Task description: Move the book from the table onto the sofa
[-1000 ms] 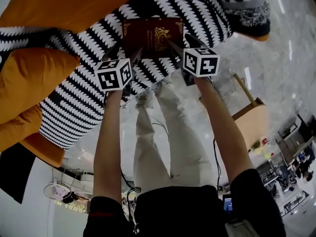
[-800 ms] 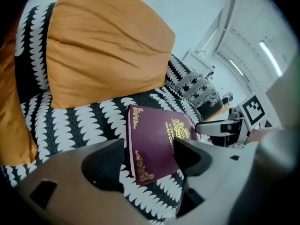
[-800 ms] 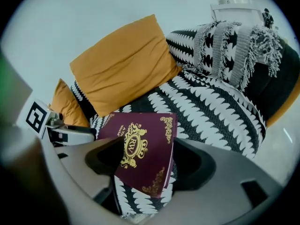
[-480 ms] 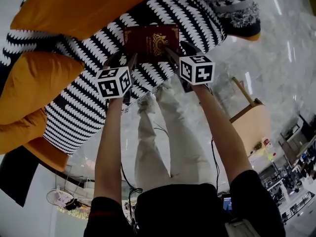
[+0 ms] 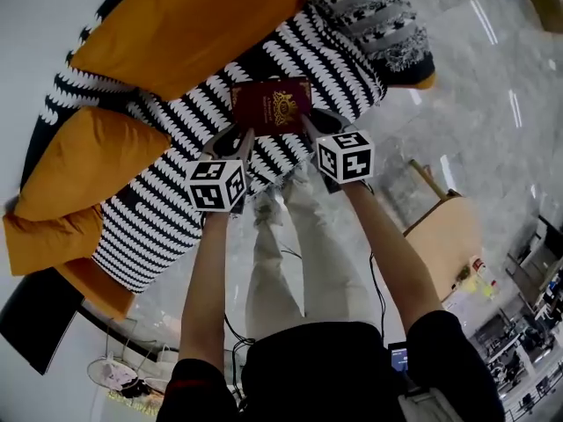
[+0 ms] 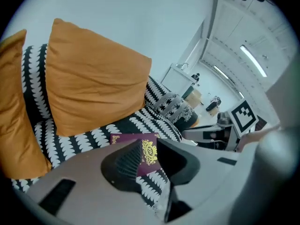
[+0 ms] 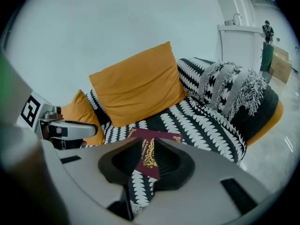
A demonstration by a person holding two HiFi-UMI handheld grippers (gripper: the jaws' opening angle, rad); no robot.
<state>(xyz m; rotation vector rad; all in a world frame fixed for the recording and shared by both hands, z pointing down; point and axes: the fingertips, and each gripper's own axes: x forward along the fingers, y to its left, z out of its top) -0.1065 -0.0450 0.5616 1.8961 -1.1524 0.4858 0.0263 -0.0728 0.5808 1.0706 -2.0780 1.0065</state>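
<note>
Head view, book: the maroon book (image 5: pixel 271 105) with a gold crest lies flat on the black-and-white sofa (image 5: pixel 167 209), beside an orange cushion (image 5: pixel 185 29).
Head view, grippers: my left gripper (image 5: pixel 237 141) and right gripper (image 5: pixel 317 123) point at its near edge.
Left gripper view, fingers: just been closing, a narrow gap remains, nothing pinched; the book shows beyond.
Right gripper view, fingers: likewise closing, slightly apart, empty, the book beyond them.

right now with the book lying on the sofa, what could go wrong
The book lies not far from the sofa seat's front edge, so it might slide off. The left gripper and right gripper have just been closing with nothing between their jaws, close above it; a dip could knock it.
</note>
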